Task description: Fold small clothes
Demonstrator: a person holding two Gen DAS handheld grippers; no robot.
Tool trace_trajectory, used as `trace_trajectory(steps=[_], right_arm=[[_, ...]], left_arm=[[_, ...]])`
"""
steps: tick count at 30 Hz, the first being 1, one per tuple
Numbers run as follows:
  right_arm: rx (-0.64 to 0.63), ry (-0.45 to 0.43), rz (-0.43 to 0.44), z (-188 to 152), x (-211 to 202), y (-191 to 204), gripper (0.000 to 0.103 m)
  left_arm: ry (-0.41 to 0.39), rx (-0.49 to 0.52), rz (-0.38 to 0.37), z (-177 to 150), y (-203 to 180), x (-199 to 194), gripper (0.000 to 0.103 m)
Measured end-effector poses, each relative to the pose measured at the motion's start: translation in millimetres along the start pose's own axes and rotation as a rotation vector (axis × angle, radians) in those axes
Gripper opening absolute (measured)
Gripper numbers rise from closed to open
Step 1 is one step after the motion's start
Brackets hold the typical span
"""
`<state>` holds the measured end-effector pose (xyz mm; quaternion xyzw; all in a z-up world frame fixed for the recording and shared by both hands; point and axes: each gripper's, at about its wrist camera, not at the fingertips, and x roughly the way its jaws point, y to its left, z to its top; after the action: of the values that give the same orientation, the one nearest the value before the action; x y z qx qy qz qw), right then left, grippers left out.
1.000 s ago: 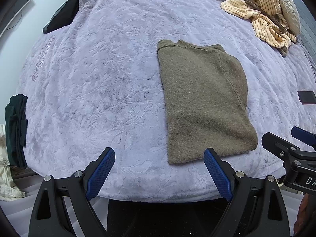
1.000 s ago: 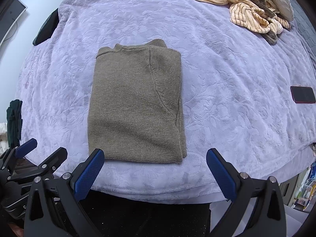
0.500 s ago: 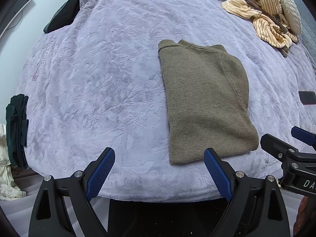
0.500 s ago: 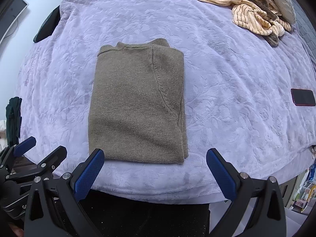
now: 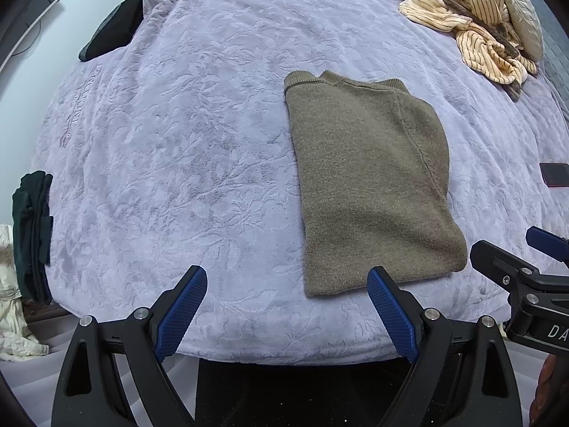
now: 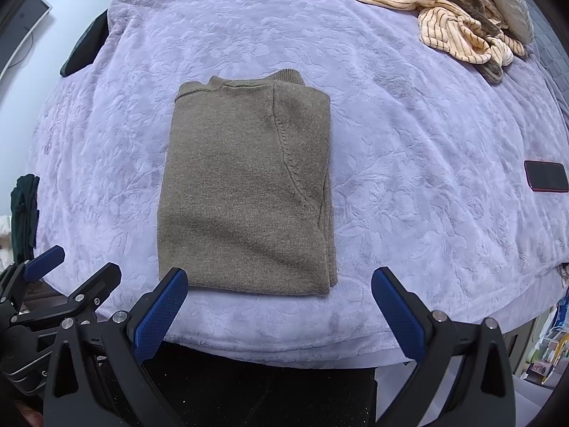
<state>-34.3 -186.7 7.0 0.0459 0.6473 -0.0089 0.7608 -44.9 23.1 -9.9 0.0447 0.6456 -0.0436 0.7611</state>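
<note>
Sweater sits folded mid-frame on the bed, both grippers' jaws apart and empty; a one-layer pinch could undo it.

Lilac bedspread — phone — pillow.

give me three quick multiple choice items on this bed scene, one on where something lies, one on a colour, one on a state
1. Where does the phone lie relative to the folded sweater in the right wrist view?
A. left of it
B. right of it, near the bed's edge
C. on top of it

2. What colour is the sweater?
A. olive brown
B. bright red
C. white

3. How do both grippers stand?
A. shut on the sweater
B. shut on nothing
C. open, holding nothing

Answers:
1 B: it rests on the lilac blanket far right of the sweater.
2 A: the knit is olive brown.
3 C: the left gripper and right gripper have fingers spread wide, with nothing between them.
</note>
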Motion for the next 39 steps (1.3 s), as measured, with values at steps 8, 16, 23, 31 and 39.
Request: trace_trajectory(steps=[8,16,23,31,39], right_arm=[[-0.006,0.0,-0.003,1.9,1.5,-3.0,0.103],[-0.008,-0.001,0.0,1.9,1.4,-4.1,0.103],[-0.008,0.001,0.002,2.1,1.9,-4.6,0.103],[-0.01,0.0,0.001,2.1,2.0,-3.9,0.103],[-0.015,0.003,0.002,3.1,4.0,-2.9,0.103]], left_arm=[[0.001,0.003,0.003,-0.9,-1.1,1.6,0.092],[0.001,0.016,0.009,-1.0,-3.1,2.2,0.092],[0.0,0.022,0.013,-1.1,-5.6,1.5,0.092],[0.002,0.021,0.015,0.1,-5.4,2.3,0.092],[-0.016,0.032,0.033,1.0,-6.2,3.1,0.092]])
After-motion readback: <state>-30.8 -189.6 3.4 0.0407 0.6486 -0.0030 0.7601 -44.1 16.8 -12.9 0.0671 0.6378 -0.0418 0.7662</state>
